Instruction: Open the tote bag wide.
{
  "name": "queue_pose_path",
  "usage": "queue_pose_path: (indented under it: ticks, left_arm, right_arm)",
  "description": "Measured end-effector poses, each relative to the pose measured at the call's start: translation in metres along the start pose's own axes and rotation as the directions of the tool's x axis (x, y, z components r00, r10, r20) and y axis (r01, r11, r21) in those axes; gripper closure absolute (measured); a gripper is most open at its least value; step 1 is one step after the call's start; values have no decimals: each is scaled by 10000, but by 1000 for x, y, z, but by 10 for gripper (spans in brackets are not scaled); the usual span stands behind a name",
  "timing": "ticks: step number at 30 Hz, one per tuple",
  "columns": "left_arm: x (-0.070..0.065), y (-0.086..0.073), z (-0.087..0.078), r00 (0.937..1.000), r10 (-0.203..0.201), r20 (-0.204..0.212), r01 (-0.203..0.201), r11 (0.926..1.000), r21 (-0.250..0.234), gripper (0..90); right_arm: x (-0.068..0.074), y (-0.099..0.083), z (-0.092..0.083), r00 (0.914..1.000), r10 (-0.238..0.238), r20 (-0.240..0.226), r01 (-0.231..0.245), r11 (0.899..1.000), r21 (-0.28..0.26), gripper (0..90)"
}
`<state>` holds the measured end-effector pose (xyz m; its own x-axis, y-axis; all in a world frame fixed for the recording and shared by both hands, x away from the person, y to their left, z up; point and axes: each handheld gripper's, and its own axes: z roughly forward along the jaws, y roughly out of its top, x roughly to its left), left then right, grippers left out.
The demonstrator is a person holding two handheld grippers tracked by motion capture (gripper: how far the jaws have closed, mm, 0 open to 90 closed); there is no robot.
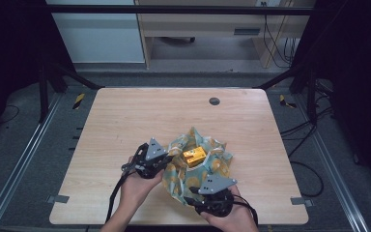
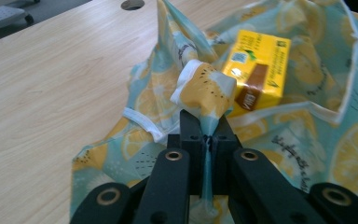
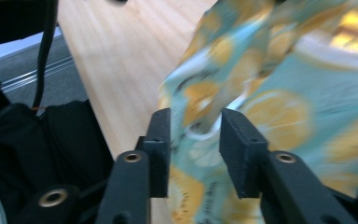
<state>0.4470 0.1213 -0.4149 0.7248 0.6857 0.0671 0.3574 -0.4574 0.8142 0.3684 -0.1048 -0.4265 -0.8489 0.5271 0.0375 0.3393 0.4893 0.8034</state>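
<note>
Left tool [image 2: 208,135] clenched on a fold of teal lemon-print cloth [image 2: 307,140] beside yellow carton [image 2: 258,67], mid-frame; right tool [image 3: 195,135] released, jaws apart around cloth, lower frame.

Your high view is evenly lit from above: the surface [image 1: 125,125] is bright, the surroundings fall into darkness, and shadows are soft. Ahead of your left gripper [image 2: 208,128] the lemon-print cloth [image 2: 205,91] looks sharp. Beyond your right gripper [image 3: 196,135] the same cloth smears with motion blur, glaring top right.
</note>
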Motion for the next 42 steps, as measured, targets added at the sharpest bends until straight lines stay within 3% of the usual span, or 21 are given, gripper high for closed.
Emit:
queue_pose_path:
  ticks: [5, 6, 9, 12, 17, 23, 31, 36, 42]
  left_arm:
    - [-5, -6, -7, 10000, -2, 95, 4, 9997, -242, 871]
    - [-6, -7, -7, 9999, -11, 107, 14, 9996, -283, 871]
    - [-8, -10, -11, 9998, 26, 181, -19, 9993, -379, 871]
    - [-11, -14, -14, 9997, 43, 260, -31, 9989, -462, 871]
    - [-14, -17, -18, 9994, 60, 355, -39, 9983, -583, 871]
    - [-15, -20, -20, 9989, 92, 463, -63, 9981, -621, 871]
    - [-18, -24, -21, 9985, 244, 491, -215, 9981, -575, 871]
    - [-20, -31, -20, 9979, 314, 575, -286, 9985, -476, 870]
    - [-20, -39, -16, 9979, 360, 537, -345, 9990, -284, 869]
  right_arm:
    - [-8, 16, -18, 9982, 145, 584, -121, 9991, -418, 534]
    - [-13, 23, -24, 9956, 263, 897, -216, 9984, -528, 501]
    - [-20, 30, -30, 9909, 441, 1272, -369, 9976, -586, 480]
    - [-32, 39, -36, 9786, 627, 1957, -512, 9967, -631, 443]
    - [-52, 51, -35, 9464, 874, 3109, -790, 9961, -394, 370]
    - [-71, 55, -24, 9171, 1199, 3801, -1201, 9925, -233, 306]
    - [-83, 50, -14, 9101, 1471, 3874, -1614, 9869, 43, 232]
    - [-83, 39, -13, 9159, 1295, 3799, -1663, 9839, 656, 233]
    - [-85, 19, -15, 9200, 1587, 3585, -2065, 9734, 990, 255]
